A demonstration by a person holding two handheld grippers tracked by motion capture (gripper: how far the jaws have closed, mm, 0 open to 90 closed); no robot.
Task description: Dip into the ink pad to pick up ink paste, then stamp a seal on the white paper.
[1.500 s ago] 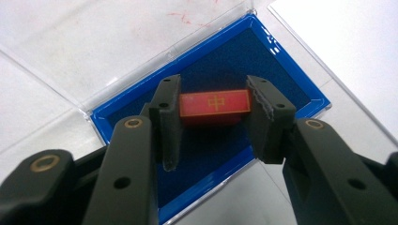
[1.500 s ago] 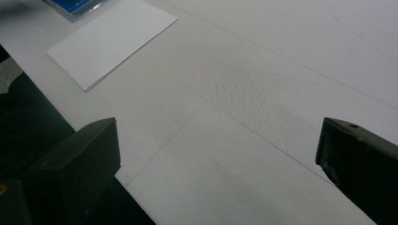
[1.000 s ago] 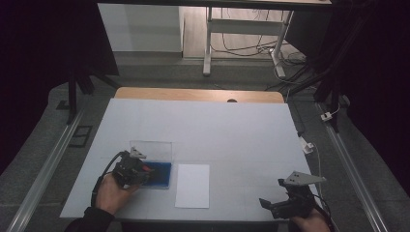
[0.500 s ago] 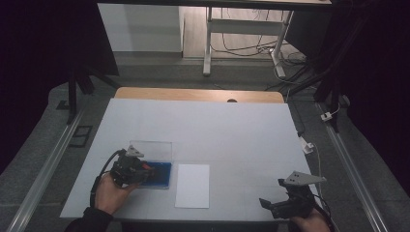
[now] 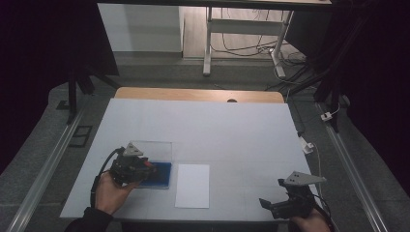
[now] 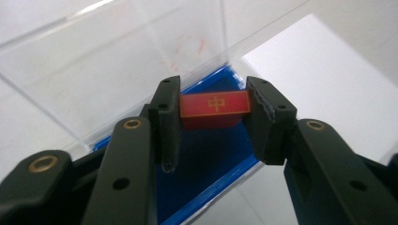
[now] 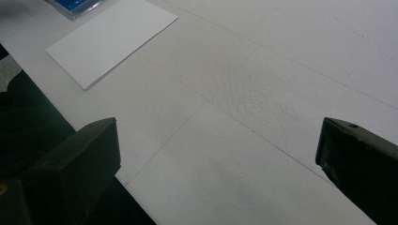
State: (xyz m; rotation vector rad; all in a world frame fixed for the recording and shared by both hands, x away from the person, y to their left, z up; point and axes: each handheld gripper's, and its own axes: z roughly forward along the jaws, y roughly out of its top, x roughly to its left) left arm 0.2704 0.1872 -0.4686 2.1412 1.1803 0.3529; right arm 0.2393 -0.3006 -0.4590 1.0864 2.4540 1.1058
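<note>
A red block (image 6: 215, 104) marked with a gold sign is pinched between the jaws of the left hand-held gripper (image 6: 213, 112) above the blue floor of a clear box (image 5: 157, 169). The right hand-held gripper (image 7: 216, 154) is held spread over the white bench (image 5: 232, 135), near a white sheet (image 5: 192, 185)

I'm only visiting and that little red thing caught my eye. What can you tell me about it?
The red block is a small oblong piece with a gold character printed on its flat top face; its material is hard to tell. It is held level between the two black jaws of the left gripper, one jaw against each end. It sits over the blue tray, beside a clear box.
</note>
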